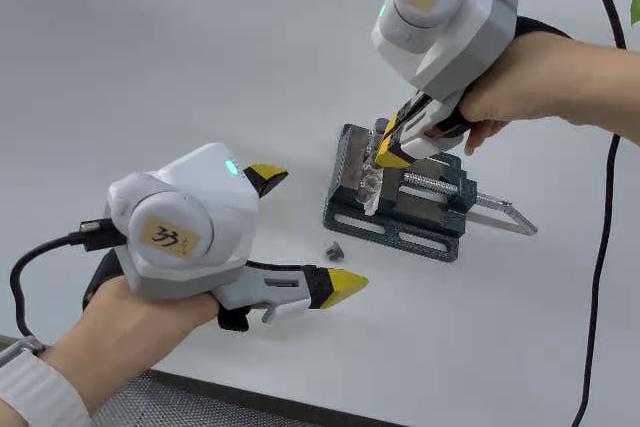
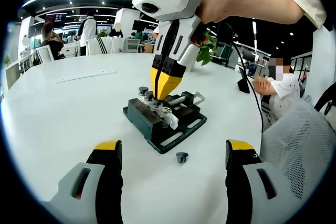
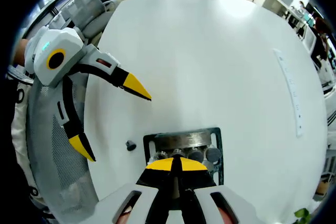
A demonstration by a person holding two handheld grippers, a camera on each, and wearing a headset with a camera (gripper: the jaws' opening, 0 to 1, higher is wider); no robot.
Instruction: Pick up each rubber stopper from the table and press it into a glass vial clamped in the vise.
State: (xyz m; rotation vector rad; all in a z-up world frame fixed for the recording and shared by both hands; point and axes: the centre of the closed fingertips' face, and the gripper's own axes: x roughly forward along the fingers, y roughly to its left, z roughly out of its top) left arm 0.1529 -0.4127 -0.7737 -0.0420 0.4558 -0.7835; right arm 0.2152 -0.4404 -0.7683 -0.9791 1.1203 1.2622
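Over on the left, the left tool (image 1: pixel 305 232) hung low above the bench (image 1: pixel 150 67), jaws spread wide and holding nothing. Just to its right, one loose rubber stopper (image 1: pixel 334 248) lay on the bench, close to the near-left corner of the vise (image 1: pixel 395 227). In the left gripper view it sat between the open tips and a little ahead of them. That looked a ready pick: come down level, close on the sides of the cap, and leave the plug end free.

Further right, the glass vials (image 1: pixel 371 185) stood in a row, clamped in the vise. In the right gripper view, dark stoppers already topped at least two of them.

At the right, the right tool (image 1: pixel 385 157) pointed steeply down with its jaws closed tip to tip, right on top of that row. Whether a stopper sat under the tips was hidden. For a good seat, the push wanted to run straight down the vial's axis and centred on the cap. It also wanted to be gentle, since any sideways lean could skid off the rubber or stress the glass.
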